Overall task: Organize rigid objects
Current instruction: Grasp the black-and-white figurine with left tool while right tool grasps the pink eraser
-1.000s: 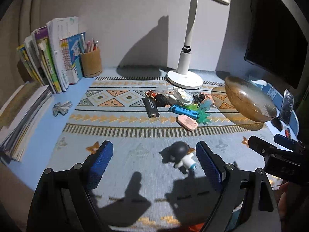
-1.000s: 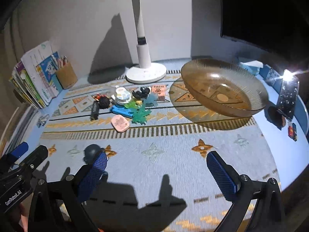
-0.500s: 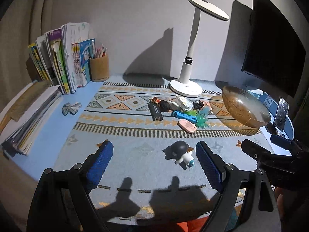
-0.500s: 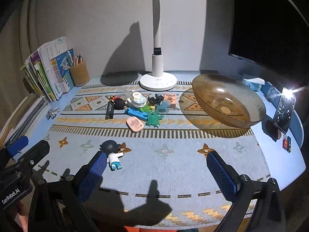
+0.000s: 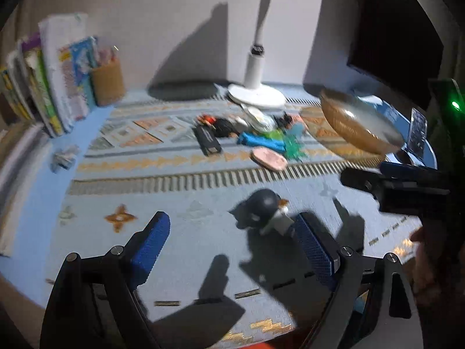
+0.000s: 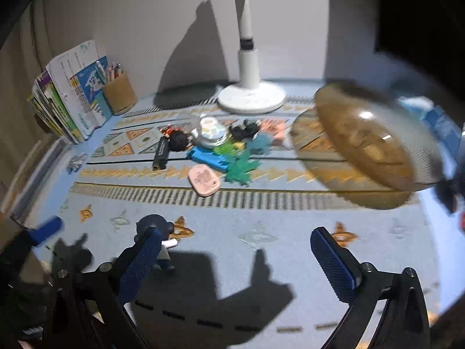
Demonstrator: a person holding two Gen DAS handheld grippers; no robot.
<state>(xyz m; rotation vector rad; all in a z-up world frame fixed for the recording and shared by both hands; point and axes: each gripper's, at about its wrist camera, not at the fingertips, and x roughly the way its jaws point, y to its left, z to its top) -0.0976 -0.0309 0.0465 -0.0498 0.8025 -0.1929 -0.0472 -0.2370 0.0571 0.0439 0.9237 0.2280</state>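
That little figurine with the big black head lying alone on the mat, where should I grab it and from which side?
Probably grip the figurine across its round black head, the widest part, coming down from above. It lies on its side on the mat, small white body toward the left gripper, whose open jaws already straddle that spot.

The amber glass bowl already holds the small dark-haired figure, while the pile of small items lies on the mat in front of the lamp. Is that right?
Not quite. The amber glass bowl holds nothing; the dark-haired figure lies on the mat near the left gripper, as the left wrist view shows. The pile of small items does lie on the mat in front of the lamp.
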